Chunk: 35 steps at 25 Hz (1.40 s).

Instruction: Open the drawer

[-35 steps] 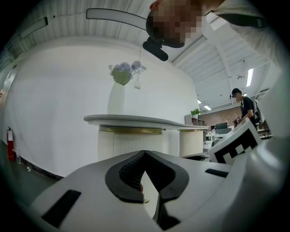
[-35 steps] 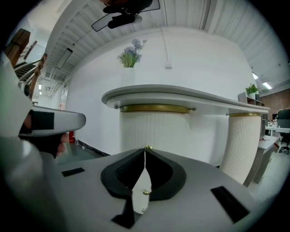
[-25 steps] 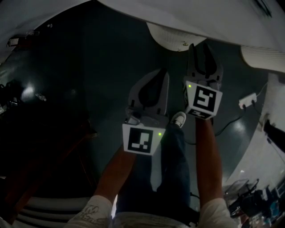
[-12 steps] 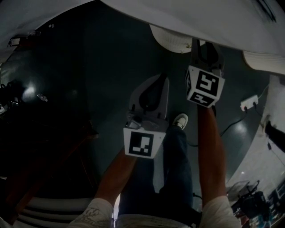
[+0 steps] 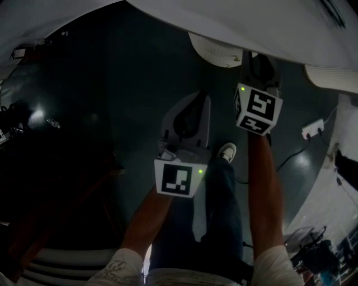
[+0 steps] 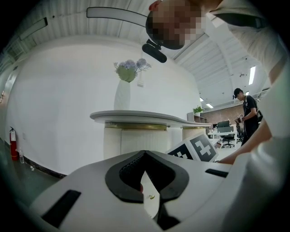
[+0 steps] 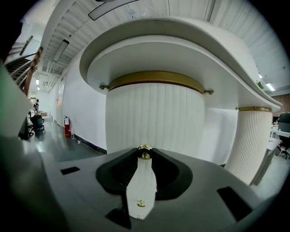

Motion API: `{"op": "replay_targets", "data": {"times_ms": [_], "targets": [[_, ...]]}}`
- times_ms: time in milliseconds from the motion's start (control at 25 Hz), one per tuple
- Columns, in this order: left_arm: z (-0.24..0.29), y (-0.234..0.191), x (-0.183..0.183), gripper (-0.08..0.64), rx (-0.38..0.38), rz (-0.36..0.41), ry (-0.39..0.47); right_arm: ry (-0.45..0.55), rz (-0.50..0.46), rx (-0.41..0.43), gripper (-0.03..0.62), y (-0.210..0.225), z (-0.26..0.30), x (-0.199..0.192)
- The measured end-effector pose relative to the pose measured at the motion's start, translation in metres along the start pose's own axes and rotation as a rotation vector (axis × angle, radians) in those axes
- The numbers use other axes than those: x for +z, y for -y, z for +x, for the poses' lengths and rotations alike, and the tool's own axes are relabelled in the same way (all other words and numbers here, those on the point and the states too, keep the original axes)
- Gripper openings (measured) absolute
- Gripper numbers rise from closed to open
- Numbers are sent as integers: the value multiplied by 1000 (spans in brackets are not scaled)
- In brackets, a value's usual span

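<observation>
1. Your right gripper (image 7: 144,157) is pressed together on a small gold knob (image 7: 144,148), right at the jaw tips. That's the grasp made.
2. The knob sits on the ribbed round base (image 7: 156,108) tucked under the near edge of the tabletop (image 5: 235,17), below a gold band (image 7: 156,79). I take that ribbed face to be the drawer (image 7: 148,133), though I can't make out its seams.
3. Your left gripper (image 6: 144,158) is pressed together too, with nothing in it. It hangs out over the floor, back from the tabletop's near edge.
4. By my reading you're at the pull: knob gripped, drawer not yet visibly out.
5. The next move calls for a straight draw toward you, away from that near edge, squeeze held firm. The knob is tiny and only the tips have it, so a sideways tug could slip it loose.
</observation>
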<state>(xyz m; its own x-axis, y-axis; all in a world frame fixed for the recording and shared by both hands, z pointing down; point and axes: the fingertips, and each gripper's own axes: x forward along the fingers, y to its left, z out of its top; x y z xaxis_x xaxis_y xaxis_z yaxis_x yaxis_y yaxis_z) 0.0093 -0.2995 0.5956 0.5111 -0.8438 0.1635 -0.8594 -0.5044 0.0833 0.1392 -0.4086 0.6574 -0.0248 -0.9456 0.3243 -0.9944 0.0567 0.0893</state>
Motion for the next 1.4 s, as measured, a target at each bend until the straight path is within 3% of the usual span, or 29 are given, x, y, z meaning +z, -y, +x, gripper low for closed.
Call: {"op": "replay_targets", "data": {"times_ms": [880, 1400], "targets": [[-17, 4, 7, -5, 4, 0, 26, -3, 25, -32, 104, -17, -110, -40], [-52, 19, -20, -5, 3, 0, -28, 37, -16, -24, 104, -28, -179, -63]]}}
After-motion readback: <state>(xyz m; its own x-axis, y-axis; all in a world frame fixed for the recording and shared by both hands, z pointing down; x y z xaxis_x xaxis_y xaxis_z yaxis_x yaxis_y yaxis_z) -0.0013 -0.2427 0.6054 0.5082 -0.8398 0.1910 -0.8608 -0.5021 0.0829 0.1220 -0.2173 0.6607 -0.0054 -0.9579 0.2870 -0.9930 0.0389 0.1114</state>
